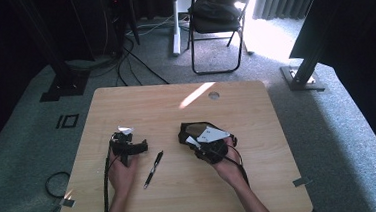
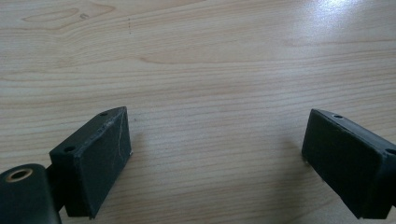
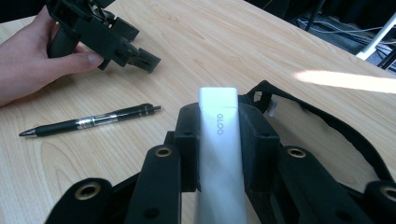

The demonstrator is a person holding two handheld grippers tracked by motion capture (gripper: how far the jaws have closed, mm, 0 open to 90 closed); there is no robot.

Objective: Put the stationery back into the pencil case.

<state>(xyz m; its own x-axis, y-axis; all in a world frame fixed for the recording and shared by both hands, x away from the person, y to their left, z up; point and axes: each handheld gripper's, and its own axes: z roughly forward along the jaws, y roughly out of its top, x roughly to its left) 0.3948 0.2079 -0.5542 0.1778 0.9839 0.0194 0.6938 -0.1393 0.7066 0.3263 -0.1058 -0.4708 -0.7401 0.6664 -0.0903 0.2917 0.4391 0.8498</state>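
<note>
Our right gripper point(image 3: 219, 154) clamps the white GLOO stick point(image 3: 219, 140) at bottom centre, aimed at the black pouch point(image 3: 327, 121) beyond, likely for stowing. Farther left lies the pen point(image 3: 91, 122); our left gripper point(image 3: 140, 58), jaws apart, waits upper left.

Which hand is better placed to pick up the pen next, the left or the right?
Left, probably. The left tool is open and empty beside the black pen. The right tool is shut on a white GLOO stick.
</note>
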